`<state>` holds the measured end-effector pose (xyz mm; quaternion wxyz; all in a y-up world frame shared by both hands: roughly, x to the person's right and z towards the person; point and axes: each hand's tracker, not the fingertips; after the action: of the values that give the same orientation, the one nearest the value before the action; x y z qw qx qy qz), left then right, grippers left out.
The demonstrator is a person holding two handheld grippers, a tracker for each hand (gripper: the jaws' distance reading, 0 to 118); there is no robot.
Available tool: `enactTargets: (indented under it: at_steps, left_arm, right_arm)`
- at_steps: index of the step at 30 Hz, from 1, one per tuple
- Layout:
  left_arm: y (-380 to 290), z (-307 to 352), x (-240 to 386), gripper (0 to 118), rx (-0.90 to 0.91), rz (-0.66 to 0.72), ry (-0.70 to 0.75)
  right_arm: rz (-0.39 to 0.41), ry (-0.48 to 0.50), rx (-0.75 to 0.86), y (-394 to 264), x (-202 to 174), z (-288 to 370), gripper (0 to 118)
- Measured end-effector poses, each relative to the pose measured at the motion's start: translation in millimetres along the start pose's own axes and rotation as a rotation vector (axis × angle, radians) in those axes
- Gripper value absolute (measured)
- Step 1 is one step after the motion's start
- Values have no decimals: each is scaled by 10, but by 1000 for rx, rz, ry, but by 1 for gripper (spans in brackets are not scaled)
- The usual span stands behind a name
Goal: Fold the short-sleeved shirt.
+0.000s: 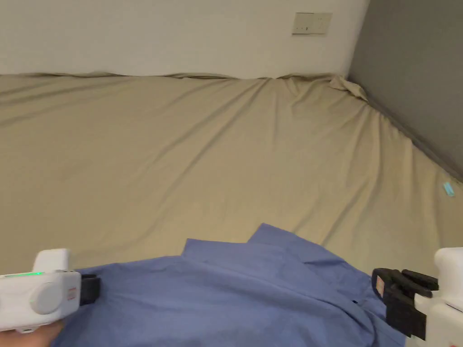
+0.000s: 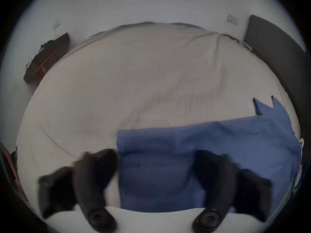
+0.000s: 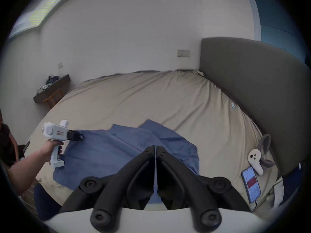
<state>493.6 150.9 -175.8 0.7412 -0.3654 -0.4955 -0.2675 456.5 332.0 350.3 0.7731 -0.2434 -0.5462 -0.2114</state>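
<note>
Left gripper view is showing the left gripper with its fingers spread wide, one over the bed, one over the blue shirt, whose edge is running between them. The shirt is stretching rightward toward the right gripper, whose fingers are sitting nearly closed on nothing.

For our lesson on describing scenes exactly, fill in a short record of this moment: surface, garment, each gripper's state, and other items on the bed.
surface: bed with tan sheet
garment: blue short-sleeved shirt, spread on the near part of the bed, partly folded over
left gripper: open, jaws wide apart over the shirt's edge
right gripper: shut, holding nothing visible
other items: phone and white controller near the headboard
</note>
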Motion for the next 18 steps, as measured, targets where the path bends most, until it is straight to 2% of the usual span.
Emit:
enactTargets:
  at_steps: [1,2,3,5,6,8,9,10,11,12,13,15,18]
  left_arm:
    - [7,76,-16,79,22,15,-17]
    - [22,135,-35,31,21,34,-76]
    - [-10,381,87,0,45,58,-133]
    - [-70,647,127,0,110,113,-236]
    - [-118,810,89,0,174,195,-403]
    - [-160,1107,-42,0,236,378,-627]
    - [-202,1275,-77,0,280,422,-663]
    - [-160,1394,-148,0,312,438,-661]
    - [-172,1544,-181,0,323,456,-654]
    - [-182,1702,-206,0,344,454,-633]
    - [-196,1822,-227,0,351,448,-627]
    - [-152,1973,-341,0,340,466,-650]
    - [-176,2205,-392,0,365,398,-584]
  right_arm:
    - [-26,-8,5,7,87,34,5]
    - [-43,-27,3,15,159,48,5]
    - [-40,-70,-8,25,232,43,5]
    - [16,-150,-22,9,362,-19,5]
    - [45,-170,-22,-23,439,-89,5]
    - [21,-135,-68,-86,622,-257,5]
    - [-24,-79,-106,-142,732,-366,10]
    - [-67,-45,-123,-199,816,-459,27]
    - [-96,-25,-151,-276,892,-578,74]
    - [-109,-19,-209,-356,954,-725,108]
    - [-109,-27,-259,-432,988,-845,118]
    - [-59,-39,-285,-571,1047,-1021,118]
    - [22,-143,-370,-724,1050,-1233,118]
